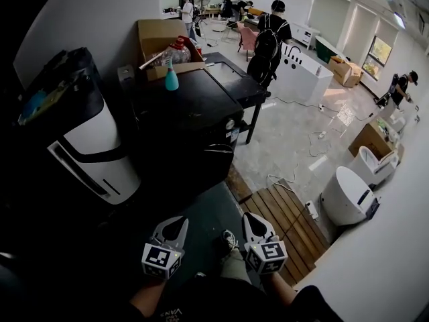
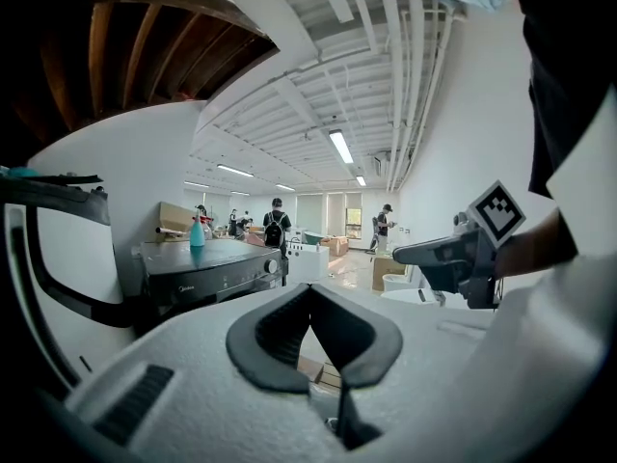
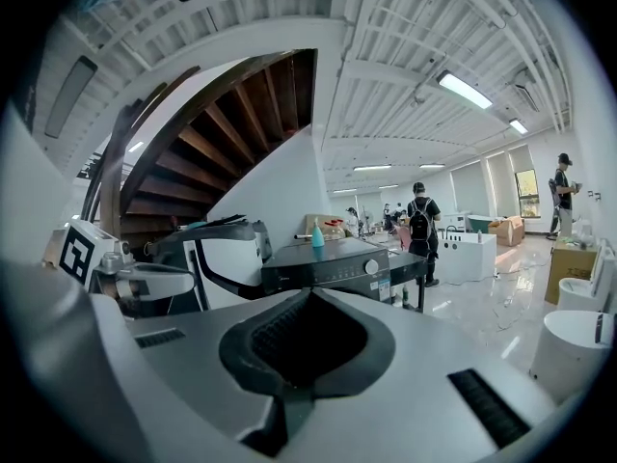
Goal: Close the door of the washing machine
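The washing machine (image 1: 181,113) is a black front-loader with a flat top, a control strip and a pale knob (image 3: 371,267). It stands upright, far and left of centre. Its round door (image 1: 218,156) faces near-right, and it is too dark to tell whether it is latched.

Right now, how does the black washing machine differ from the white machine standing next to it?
The washing machine is black and boxy; the white machine is rounded, with a black band. The washing machine's front has a round knob; the white machine shows none. Both stand side by side against the wall.
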The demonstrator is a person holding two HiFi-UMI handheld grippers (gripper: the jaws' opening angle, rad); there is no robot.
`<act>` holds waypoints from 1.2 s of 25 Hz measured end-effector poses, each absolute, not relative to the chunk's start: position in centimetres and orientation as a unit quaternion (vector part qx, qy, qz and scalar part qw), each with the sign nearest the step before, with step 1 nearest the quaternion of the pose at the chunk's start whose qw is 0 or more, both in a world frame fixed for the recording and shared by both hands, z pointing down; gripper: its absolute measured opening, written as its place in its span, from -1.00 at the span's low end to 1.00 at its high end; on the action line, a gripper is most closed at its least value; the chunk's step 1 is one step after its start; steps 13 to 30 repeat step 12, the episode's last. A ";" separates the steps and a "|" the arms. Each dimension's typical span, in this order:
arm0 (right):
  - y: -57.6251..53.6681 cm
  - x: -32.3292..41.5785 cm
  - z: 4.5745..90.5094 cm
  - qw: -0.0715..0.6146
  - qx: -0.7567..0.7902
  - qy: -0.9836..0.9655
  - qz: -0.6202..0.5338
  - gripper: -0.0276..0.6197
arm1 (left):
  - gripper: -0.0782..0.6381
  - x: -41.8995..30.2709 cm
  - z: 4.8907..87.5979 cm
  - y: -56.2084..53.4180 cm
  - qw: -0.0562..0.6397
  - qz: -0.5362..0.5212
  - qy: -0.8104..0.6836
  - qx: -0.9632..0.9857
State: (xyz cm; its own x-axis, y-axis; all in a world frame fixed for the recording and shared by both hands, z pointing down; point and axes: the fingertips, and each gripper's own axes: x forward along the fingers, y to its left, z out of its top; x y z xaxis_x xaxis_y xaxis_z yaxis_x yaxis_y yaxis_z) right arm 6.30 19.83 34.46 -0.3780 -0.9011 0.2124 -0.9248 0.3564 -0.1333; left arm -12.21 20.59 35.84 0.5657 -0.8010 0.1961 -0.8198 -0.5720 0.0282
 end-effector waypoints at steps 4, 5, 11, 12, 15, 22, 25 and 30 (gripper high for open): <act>20.3 6.4 34.6 0.045 0.556 -0.822 0.113 -0.92 | -0.75 -12.4 35.9 21.0 0.050 0.082 -0.461 0.882; 20.4 6.4 34.7 0.046 0.556 -0.822 0.114 -0.92 | -0.75 -12.4 35.9 21.1 0.050 0.082 -0.461 0.882; 20.5 6.6 34.8 0.039 0.563 -0.818 0.114 -0.92 | -0.75 -12.4 35.8 21.5 0.055 0.085 -0.460 0.882; 20.4 6.6 34.9 0.040 0.562 -0.819 0.112 -0.92 | -0.75 -12.5 35.8 21.5 0.055 0.086 -0.461 0.882; 20.4 6.6 34.9 0.040 0.562 -0.819 0.112 -0.92 | -0.75 -12.5 35.8 21.5 0.055 0.086 -0.461 0.882; 20.4 6.6 34.9 0.040 0.562 -0.819 0.112 -0.92 | -0.75 -12.5 35.8 21.5 0.055 0.086 -0.461 0.882; 20.4 6.6 34.9 0.040 0.562 -0.819 0.112 -0.92 | -0.75 -12.5 35.8 21.5 0.055 0.086 -0.461 0.882; 20.4 6.6 34.9 0.040 0.562 -0.819 0.112 -0.92 | -0.75 -12.5 35.8 21.5 0.055 0.086 -0.461 0.882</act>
